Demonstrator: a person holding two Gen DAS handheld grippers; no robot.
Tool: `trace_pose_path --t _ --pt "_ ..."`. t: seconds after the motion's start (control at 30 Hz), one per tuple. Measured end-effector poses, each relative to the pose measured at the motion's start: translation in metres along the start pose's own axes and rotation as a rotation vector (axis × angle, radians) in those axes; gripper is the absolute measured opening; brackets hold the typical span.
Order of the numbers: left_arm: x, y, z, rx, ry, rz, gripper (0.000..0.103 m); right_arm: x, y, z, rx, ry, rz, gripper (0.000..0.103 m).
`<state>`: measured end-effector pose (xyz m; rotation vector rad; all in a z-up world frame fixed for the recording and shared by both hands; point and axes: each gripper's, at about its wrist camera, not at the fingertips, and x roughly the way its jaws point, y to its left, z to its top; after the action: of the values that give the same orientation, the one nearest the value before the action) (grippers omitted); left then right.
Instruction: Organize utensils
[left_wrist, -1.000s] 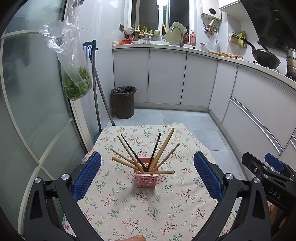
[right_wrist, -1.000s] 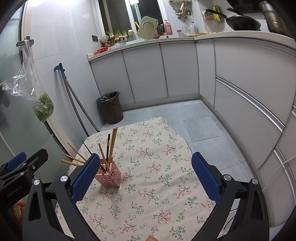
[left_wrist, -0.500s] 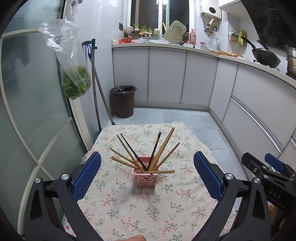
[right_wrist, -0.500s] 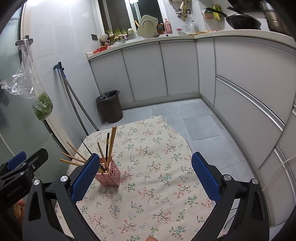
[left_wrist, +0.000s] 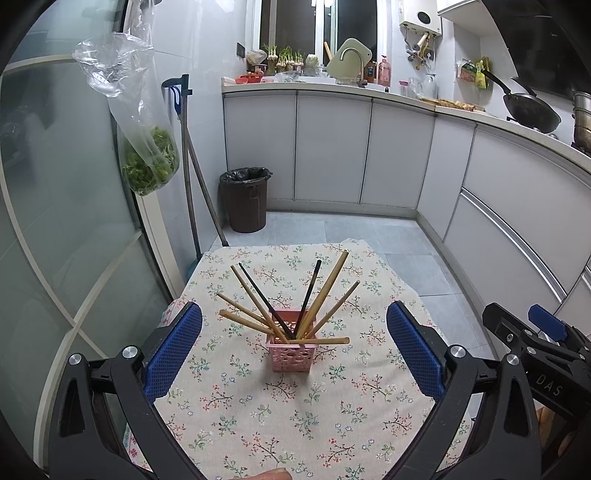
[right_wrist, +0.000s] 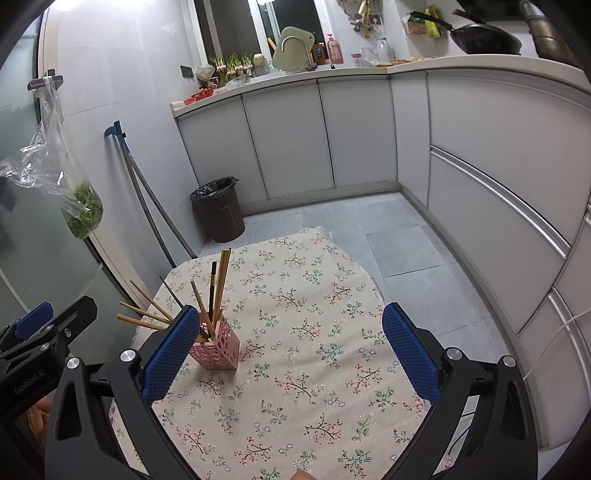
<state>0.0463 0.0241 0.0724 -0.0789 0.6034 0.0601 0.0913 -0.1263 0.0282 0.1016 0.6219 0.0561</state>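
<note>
1. Bench (left_wrist: 295, 424), one, floral cloth; both grippers hover over its near edge.
2. Left gripper (left_wrist: 293, 352) and right gripper (right_wrist: 291, 352): fingers spread wide, holding nothing.
3. Pink holder (left_wrist: 292, 352), one, upright mid-bench.
4. Chopsticks (left_wrist: 325, 291): eight counted, six wooden, two black; one lies across the rim.
5. Judgement: grip that loose one near its middle and stand it upright, without tipping the holder.

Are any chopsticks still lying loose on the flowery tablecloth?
No, every chopstick stands or leans in the pink basket; only the basket sits on the tablecloth.
</note>
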Motion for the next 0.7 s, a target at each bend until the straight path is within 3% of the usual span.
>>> trace_pose_path --t 0.7 --pt "0.0028 -0.0009 0.0008 0.001 0.004 0.002 0.096 0.0038 0.0000 -0.0025 0.002 0.010 -0.001 0.096"
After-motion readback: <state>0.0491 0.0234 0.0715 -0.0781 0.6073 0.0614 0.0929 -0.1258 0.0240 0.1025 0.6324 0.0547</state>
